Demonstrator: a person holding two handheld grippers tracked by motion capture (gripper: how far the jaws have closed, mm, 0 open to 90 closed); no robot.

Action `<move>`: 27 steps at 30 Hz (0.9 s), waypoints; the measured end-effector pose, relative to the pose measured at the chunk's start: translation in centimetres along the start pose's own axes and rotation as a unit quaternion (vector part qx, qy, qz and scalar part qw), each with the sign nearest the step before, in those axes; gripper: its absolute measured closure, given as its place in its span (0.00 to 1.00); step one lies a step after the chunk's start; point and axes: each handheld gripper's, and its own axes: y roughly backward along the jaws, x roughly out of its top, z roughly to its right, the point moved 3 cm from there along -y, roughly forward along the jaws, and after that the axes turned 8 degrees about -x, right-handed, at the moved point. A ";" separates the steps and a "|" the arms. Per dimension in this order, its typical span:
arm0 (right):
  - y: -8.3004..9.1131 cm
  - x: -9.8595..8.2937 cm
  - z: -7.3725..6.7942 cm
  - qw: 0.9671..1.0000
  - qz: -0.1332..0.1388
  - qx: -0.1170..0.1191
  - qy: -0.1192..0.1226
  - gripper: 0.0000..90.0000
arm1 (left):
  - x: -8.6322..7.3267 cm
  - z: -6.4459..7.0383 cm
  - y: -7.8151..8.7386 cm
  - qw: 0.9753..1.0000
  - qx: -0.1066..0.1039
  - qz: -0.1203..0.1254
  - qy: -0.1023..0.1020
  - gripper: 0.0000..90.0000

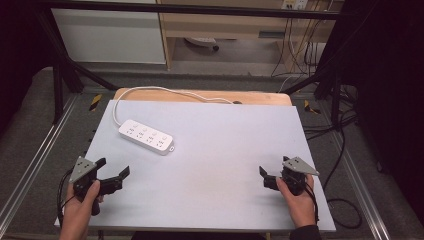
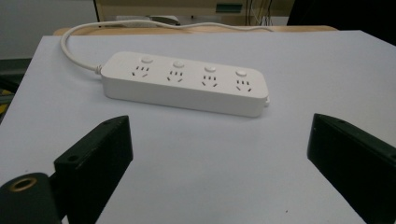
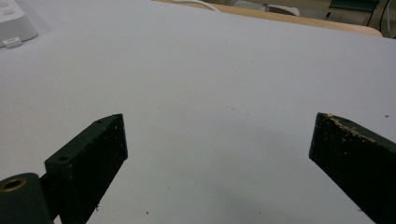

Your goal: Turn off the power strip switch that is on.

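Two grippers sit at the near edge of the table (image 1: 210,200), both w/ jaws spread wide and nothing between them. Left gripper (image 1: 112,167) is at the near-left corner, right gripper (image 1: 264,176) at the near-right, each held in a hand from below.

Power strip (image 1: 146,136) lies on the left half of the table, farther back than both grippers, flat, sockets up. Its long axis runs diagonally in the high view: cord end toward the back-left, free end toward the centre-right and nearer the person. White cord (image 1: 150,90) loops off the back-left end and runs along the far table edge.

Key relation: strip is just ahead and slightly right of the left gripper, well apart from the right one. In the left gripper view the power strip (image 2: 184,84) lies almost crosswise to the gripper's line of sight, centred ahead of the gap between the jaws, so its four sockets and buttons read left to right. In the right gripper view only a corner of the power strip (image 3: 14,23) shows at top-left, far off to the side.

Judgement: left is the nearer tool by a clear margin; straight fwd reach gets there. Since the strip lies across the jaws' opening line, gripping its narrow width would prob. need the wrist turned, or else an approach at one end.
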 end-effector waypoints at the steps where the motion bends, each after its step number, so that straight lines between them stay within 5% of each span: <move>1: 0.0 0.0 0.0 1.000 0.001 -0.001 0.001 0.05 | 0.2 0.0 -0.1 1.000 0.000 0.002 0.000 0.07; 10: 0.1 -0.2 -0.4 1.000 -0.009 0.014 -0.004 0.07 | 2.1 0.3 -1.1 1.000 -0.007 0.010 -0.011 0.08; 13: 0.3 -0.1 -0.8 0.999 -0.010 0.033 -0.014 0.07 | 2.6 0.4 -1.9 1.000 0.005 0.006 -0.011 0.11; 17: 0.6 -0.3 -1.1 0.998 -0.018 0.055 -0.012 0.07 | 3.7 1.0 -3.1 1.000 -0.010 0.006 -0.015 0.10; 27: 0.2 -0.4 -1.5 0.998 -0.022 0.055 -0.008 0.06 | 5.9 0.8 -5.6 1.000 -0.031 -0.004 -0.007 0.07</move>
